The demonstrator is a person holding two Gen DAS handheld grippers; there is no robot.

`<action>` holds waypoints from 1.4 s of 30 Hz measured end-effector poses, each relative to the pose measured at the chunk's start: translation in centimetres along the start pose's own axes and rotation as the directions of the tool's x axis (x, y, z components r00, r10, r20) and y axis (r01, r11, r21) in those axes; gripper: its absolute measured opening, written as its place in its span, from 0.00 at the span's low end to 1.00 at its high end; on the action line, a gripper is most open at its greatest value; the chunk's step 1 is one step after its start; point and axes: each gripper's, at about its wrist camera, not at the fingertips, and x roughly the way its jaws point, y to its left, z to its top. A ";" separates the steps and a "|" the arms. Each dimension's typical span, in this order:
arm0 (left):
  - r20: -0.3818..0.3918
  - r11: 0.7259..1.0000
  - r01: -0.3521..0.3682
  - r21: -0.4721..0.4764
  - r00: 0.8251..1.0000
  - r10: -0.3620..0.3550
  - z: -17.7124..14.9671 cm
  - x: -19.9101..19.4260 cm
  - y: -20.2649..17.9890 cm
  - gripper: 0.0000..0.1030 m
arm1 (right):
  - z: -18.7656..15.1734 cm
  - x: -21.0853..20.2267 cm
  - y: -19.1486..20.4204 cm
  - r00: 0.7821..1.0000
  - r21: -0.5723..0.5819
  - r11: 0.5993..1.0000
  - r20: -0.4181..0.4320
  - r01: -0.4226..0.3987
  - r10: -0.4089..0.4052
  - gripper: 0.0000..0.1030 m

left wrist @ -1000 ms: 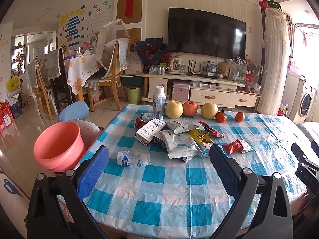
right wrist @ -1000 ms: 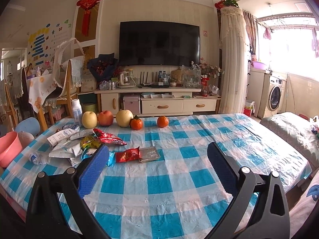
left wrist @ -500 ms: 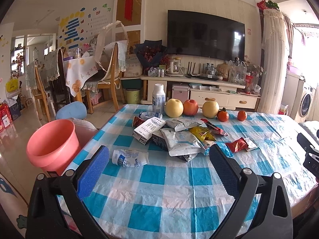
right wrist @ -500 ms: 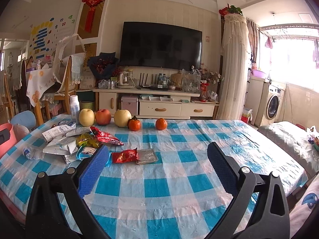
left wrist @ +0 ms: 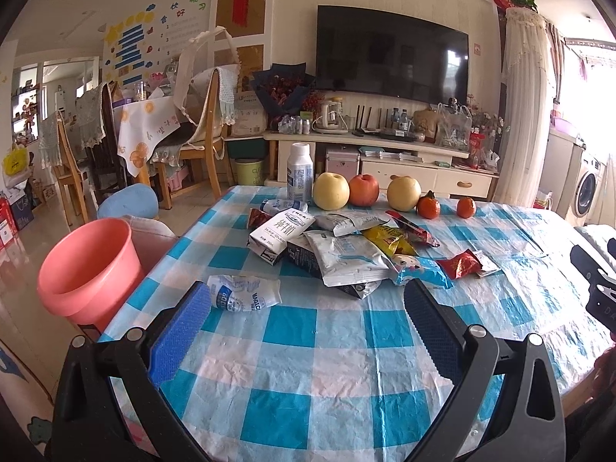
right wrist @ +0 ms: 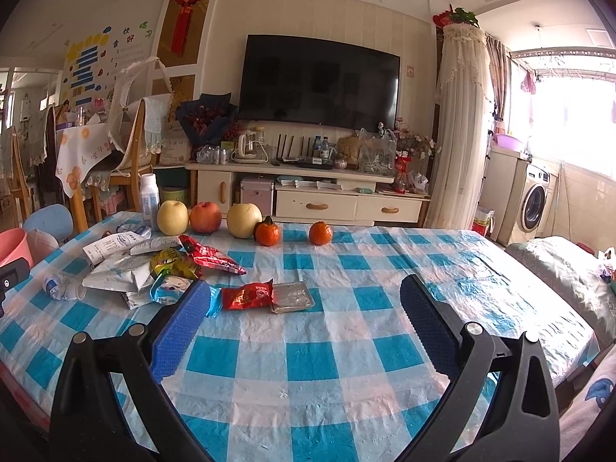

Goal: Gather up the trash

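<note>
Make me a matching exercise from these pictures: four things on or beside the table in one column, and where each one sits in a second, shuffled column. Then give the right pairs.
Things
1. crushed bottle
2. bucket
3. upright bottle
4. red wrapper

Places
A. off the table, beside its left edge
B. lying alone, nearest the left gripper
C. standing at the far edge, left of the fruit
D. touching a flat silver packet

Pairs: 1-B, 2-A, 3-C, 4-D

Home living room: wall-mounted TV (right wrist: 318, 81) over cream media cabinet (right wrist: 308, 192), dining chairs (left wrist: 200, 131), washing machine (right wrist: 533, 202), checked tablecloth (right wrist: 327, 327), red knot ornament (right wrist: 188, 4).
</note>
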 end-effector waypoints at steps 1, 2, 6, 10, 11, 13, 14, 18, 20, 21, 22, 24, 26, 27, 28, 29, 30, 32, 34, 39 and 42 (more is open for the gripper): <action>0.000 1.000 0.001 0.002 1.000 -0.001 -0.2 0.1 0.0 0.96 | 0.0 0.2 0.1 1.000 -0.003 1.000 -0.005 -0.006 0.006 0.97; -0.002 1.000 0.003 0.006 1.000 -0.003 -0.4 0.5 0.0 0.96 | -0.1 0.3 0.2 1.000 -0.003 1.000 -0.010 -0.012 0.012 0.97; -0.011 1.000 0.009 0.019 1.000 -0.009 -1.0 1.1 0.0 0.96 | -0.2 0.8 0.7 1.000 -0.018 1.000 -0.024 -0.019 0.019 0.97; -0.008 1.000 0.020 0.021 1.000 -0.020 -1.5 1.5 0.1 0.96 | -0.4 1.6 1.3 0.998 -0.032 0.999 -0.054 -0.026 0.025 0.97; -0.011 1.000 0.021 0.023 1.000 -0.020 -1.6 1.7 0.1 0.96 | -0.5 1.7 1.4 0.998 -0.035 0.999 -0.058 -0.026 0.024 0.97; -0.019 1.000 0.023 0.021 1.000 -0.023 -1.8 2.1 0.4 0.96 | -0.6 2.1 1.6 0.997 -0.040 0.999 -0.074 -0.028 0.025 0.97; -0.026 0.999 0.027 0.018 0.999 -0.027 -1.9 2.4 0.5 0.96 | -0.7 2.2 1.6 0.997 -0.039 0.999 -0.077 -0.028 0.025 0.97; -0.044 0.999 0.034 0.014 0.998 -0.034 -2.0 3.1 0.9 0.96 | -0.8 2.7 2.0 0.995 -0.046 0.998 -0.098 -0.038 0.033 0.97; -0.047 0.999 0.032 0.012 0.998 -0.031 -2.0 3.3 1.1 0.96 | -1.0 3.0 2.3 0.993 -0.051 0.998 -0.113 -0.048 0.042 0.97; -0.047 1.000 0.030 0.008 0.998 -0.030 -2.0 3.4 1.2 0.96 | -1.0 3.1 2.4 0.992 -0.059 0.997 -0.115 -0.048 0.041 0.97; -0.047 1.000 0.030 0.002 0.998 -0.030 -2.0 3.5 1.4 0.96 | -1.1 3.1 2.7 0.992 -0.071 0.996 -0.119 -0.049 0.041 0.97; -0.051 0.999 0.032 -0.005 0.998 -0.033 -1.9 3.7 1.6 0.96 | -1.2 3.2 3.0 0.992 -0.085 0.995 -0.121 -0.054 0.044 0.97; -0.058 0.999 0.035 -0.008 0.998 -0.035 -1.9 3.9 1.8 0.96 | -1.2 3.3 3.3 0.992 -0.097 0.994 -0.123 -0.055 0.043 0.97; -0.061 0.999 0.035 -0.009 0.997 -0.036 -1.9 4.1 1.9 0.96 | -1.2 3.4 3.4 0.991 -0.099 0.994 -0.125 -0.055 0.043 0.97; -0.064 0.999 0.037 -0.010 0.997 -0.038 -1.9 4.2 2.0 0.96 | -1.2 3.5 3.5 0.991 -0.098 0.994 -0.129 -0.056 0.043 0.97; -0.066 0.999 0.039 -0.011 0.997 -0.040 -1.9 4.3 2.0 0.96 | -1.2 3.6 3.6 0.990 -0.097 0.994 -0.133 -0.057 0.044 0.97; -0.068 0.999 0.041 -0.011 0.997 -0.041 -1.9 4.4 2.1 0.96 | -1.2 3.8 3.6 0.990 -0.095 0.994 -0.137 -0.058 0.045 0.97; -0.071 0.999 0.042 -0.006 0.997 -0.042 -1.8 4.6 2.0 0.96 | -1.2 4.0 3.7 0.989 -0.093 0.994 -0.142 -0.060 0.046 0.97; -0.070 0.999 0.044 0.001 0.997 -0.044 -1.8 4.8 2.0 0.96 | -1.2 4.2 3.9 0.988 -0.094 0.994 -0.145 -0.062 0.047 0.97; -0.081 0.998 0.050 0.023 0.996 -0.048 -1.4 5.5 1.8 0.96 | -1.0 4.7 4.0 0.981 -0.058 0.993 -0.167 -0.106 0.095 0.97; -0.105 0.998 0.066 0.025 0.992 -0.063 -1.2 6.3 2.0 0.96 | -0.8 5.2 3.7 0.971 0.001 0.987 -0.181 -0.162 0.159 0.97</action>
